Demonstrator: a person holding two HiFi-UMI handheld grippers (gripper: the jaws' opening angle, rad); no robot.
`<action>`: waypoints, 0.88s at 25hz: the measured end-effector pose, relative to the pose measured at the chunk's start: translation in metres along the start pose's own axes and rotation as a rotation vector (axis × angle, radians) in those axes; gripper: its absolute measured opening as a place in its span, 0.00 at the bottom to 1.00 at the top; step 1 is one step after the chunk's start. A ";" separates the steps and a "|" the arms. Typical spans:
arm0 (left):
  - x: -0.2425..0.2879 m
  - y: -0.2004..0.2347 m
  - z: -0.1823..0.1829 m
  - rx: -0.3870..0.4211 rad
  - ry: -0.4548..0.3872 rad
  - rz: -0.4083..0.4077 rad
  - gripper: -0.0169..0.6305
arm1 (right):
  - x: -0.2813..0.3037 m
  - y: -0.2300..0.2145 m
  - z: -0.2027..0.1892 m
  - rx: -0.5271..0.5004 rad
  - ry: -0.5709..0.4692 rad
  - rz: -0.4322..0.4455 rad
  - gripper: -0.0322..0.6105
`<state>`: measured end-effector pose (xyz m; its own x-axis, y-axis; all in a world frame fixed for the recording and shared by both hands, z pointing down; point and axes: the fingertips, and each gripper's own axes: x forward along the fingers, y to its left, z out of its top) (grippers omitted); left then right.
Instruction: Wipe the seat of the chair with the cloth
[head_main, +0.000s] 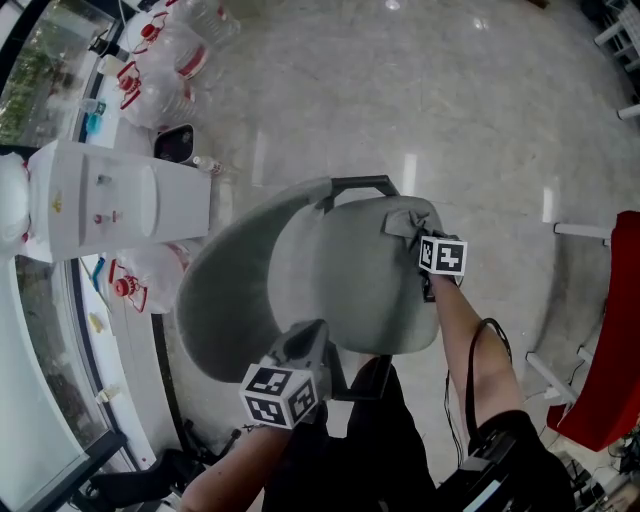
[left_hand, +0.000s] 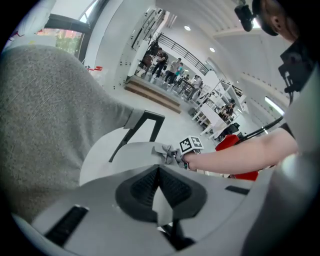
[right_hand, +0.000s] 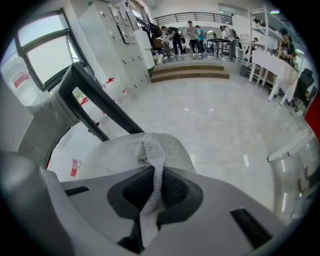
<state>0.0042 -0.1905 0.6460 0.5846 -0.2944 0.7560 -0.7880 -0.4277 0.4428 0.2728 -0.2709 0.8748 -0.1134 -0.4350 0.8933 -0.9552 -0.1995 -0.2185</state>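
The grey chair seat (head_main: 350, 285) fills the middle of the head view, with its curved backrest (head_main: 225, 300) to the left. A grey mesh cloth (head_main: 408, 218) lies bunched on the seat's far right corner. My right gripper (head_main: 424, 236) is shut on the cloth (right_hand: 152, 150), which runs down between its jaws (right_hand: 151, 180). My left gripper (head_main: 308, 338) sits at the near edge of the seat beside the backrest. Its jaws (left_hand: 159, 172) are shut with nothing held. From there I see the cloth (left_hand: 167, 153) and the right gripper (left_hand: 181, 158) across the seat (left_hand: 130, 155).
A black armrest frame (head_main: 360, 184) stands at the seat's far side. A white water dispenser (head_main: 100, 205) and several water bottles (head_main: 160, 50) are at the left. A red chair (head_main: 615, 340) and white table legs (head_main: 580, 230) stand at the right on the polished floor.
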 end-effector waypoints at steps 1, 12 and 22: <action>0.001 -0.003 0.001 0.003 0.002 -0.003 0.04 | -0.003 -0.008 -0.001 0.010 -0.001 -0.013 0.10; -0.009 -0.024 0.007 0.077 0.003 -0.039 0.04 | -0.049 -0.055 -0.005 0.064 -0.050 -0.116 0.10; -0.064 -0.032 0.012 0.111 -0.073 -0.126 0.04 | -0.146 0.008 0.004 0.003 -0.231 -0.088 0.10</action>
<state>-0.0059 -0.1678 0.5775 0.6930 -0.2922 0.6591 -0.6839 -0.5557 0.4727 0.2832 -0.2121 0.7411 0.0359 -0.6047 0.7956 -0.9578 -0.2480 -0.1453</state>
